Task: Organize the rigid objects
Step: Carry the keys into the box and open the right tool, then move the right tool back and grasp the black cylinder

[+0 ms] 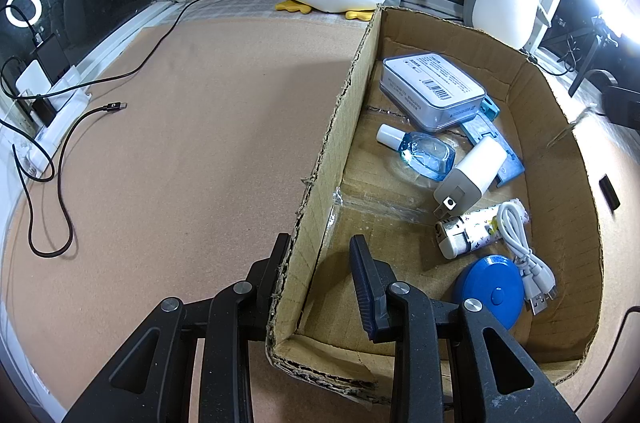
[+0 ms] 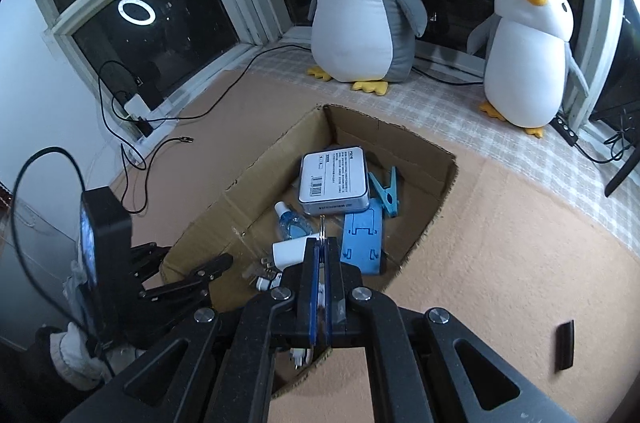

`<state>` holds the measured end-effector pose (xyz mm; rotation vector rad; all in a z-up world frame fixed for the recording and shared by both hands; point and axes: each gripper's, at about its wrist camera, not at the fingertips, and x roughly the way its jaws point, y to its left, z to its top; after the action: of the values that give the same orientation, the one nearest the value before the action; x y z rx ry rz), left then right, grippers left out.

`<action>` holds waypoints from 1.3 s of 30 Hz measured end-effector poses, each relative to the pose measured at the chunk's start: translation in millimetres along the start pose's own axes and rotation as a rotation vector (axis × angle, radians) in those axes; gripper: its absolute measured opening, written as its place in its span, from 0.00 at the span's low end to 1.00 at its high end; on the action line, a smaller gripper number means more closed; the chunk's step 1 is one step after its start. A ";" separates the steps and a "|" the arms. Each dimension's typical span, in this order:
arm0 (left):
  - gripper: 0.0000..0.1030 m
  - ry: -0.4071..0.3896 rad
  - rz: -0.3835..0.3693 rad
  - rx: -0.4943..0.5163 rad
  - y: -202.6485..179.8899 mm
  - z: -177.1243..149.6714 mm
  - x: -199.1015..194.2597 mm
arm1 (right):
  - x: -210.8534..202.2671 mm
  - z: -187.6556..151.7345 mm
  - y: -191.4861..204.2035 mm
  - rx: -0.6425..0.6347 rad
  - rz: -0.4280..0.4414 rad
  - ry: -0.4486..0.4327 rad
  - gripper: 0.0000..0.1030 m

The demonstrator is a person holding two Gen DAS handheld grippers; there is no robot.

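Clearly the cardboard box point(image 1: 552, 127) is the collecting place; it fills the right half of the left wrist view and the centre of the right wrist view, resting on the cork-brown counter point(image 1: 180, 143).

The left hand-held gripper point(image 1: 320, 255) stands open, its fingers straddling the box's left wall near the lower corner, one outside and one inside; whether they press the wall I cannot tell.

The right hand-held gripper point(image 2: 321, 255) is closed, or nearly so, above the box. A thin metal loop point(image 2: 322, 227) pokes out from between its pads, so it seems to pinch something small and stiff, perhaps a ring or clip; I cannot say which.

Counted inside the box:
- one grey boxed case point(image 1: 432, 89), probably the heaviest and smooth-sided, best taken across its short edges;
- one blue glass-like bottle point(image 1: 424, 153), likely slippery and fragile, best held at the body just below the white cap;
- one white plug adapter point(image 1: 468, 177), hard and light;
- one blue plastic stand point(image 2: 362, 243), flat and stiff;
- one light blue clothes peg point(image 2: 386, 193);
- one patterned cylinder point(image 1: 476, 227);
- one coiled white cable point(image 1: 524, 255), the only limp item;
- one blue round disc point(image 1: 490, 289).

Outside the box, one small black bar point(image 2: 565, 345) lies on the counter at the lower right of the right wrist view, light and rigid, apparently not yet sorted. Two plush penguins point(image 2: 360, 7) sit by the window.
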<state>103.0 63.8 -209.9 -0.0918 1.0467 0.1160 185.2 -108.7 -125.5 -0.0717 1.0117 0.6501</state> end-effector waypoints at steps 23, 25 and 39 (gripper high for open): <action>0.31 0.000 -0.001 -0.001 -0.8 0.2 -0.5 | 37.7 0.0 -11.4 0.017 -0.073 0.062 0.37; 0.31 0.000 0.000 -0.001 -1.3 -0.1 -0.8 | 35.2 0.1 -11.8 0.015 -0.075 0.048 0.43; 0.31 0.000 -0.001 -0.001 -1.0 0.1 -0.7 | 5.7 -12.6 -39.9 0.062 -0.101 0.020 0.43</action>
<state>102.9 62.8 -209.2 -0.0931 1.0469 0.1156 199.0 -142.8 -146.4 -0.0744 1.0401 0.5262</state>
